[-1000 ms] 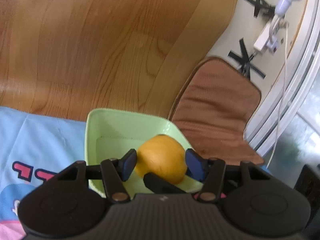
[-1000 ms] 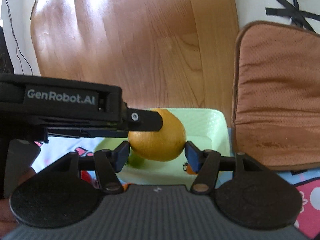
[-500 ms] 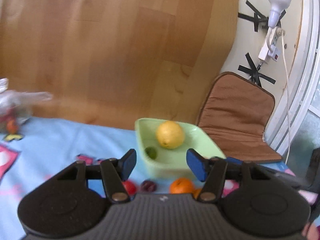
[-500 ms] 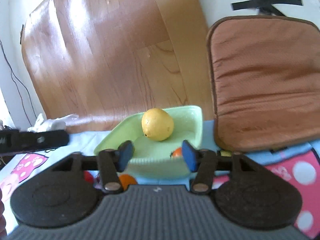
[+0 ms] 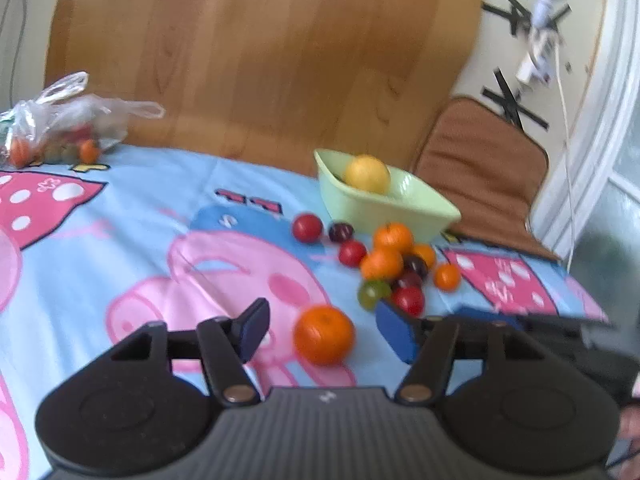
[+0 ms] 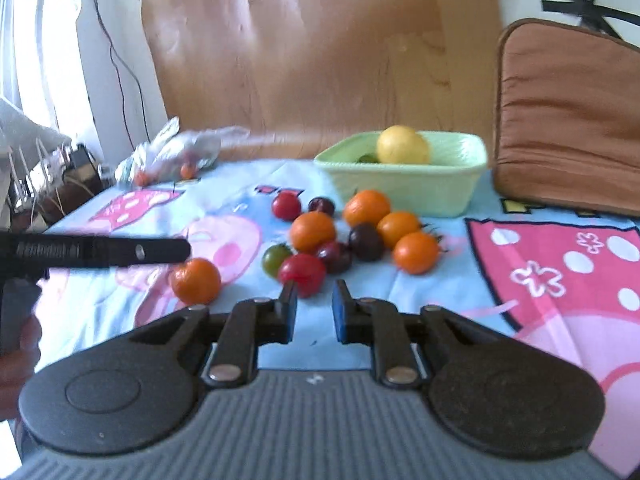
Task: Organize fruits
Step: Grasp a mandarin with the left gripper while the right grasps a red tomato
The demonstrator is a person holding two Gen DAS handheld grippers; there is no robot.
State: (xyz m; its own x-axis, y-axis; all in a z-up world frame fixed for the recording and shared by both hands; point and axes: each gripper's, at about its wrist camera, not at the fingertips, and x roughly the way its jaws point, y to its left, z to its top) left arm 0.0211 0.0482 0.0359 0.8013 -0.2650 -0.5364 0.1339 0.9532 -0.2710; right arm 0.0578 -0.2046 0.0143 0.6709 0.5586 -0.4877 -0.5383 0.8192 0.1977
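Note:
A pale green bowl (image 5: 424, 210) (image 6: 460, 188) at the far side of the cloth holds a large yellow fruit (image 5: 367, 173) (image 6: 402, 146) and a small green one (image 6: 367, 158). Several oranges, red and dark small fruits lie in a pile (image 5: 390, 264) (image 6: 344, 236) in front of it. One orange (image 5: 324, 334) (image 6: 196, 281) lies apart, between the fingers of my open left gripper (image 5: 320, 330), which also shows in the right wrist view (image 6: 176, 250). My right gripper (image 6: 314, 304) is empty, its jaws a narrow gap apart, just short of a red fruit (image 6: 303, 273).
A cartoon-print blue and pink cloth (image 5: 120, 240) (image 6: 520, 280) covers the table. A plastic bag of fruit (image 5: 60, 120) (image 6: 180, 152) lies at the far left. A wooden board (image 5: 260, 60) and a brown cushion (image 5: 480, 176) (image 6: 568, 120) stand behind.
Both grippers have pulled back from the bowl, leaving the yellow fruit in it. The left now frames the lone orange; the right has narrowed its jaws near the pile.

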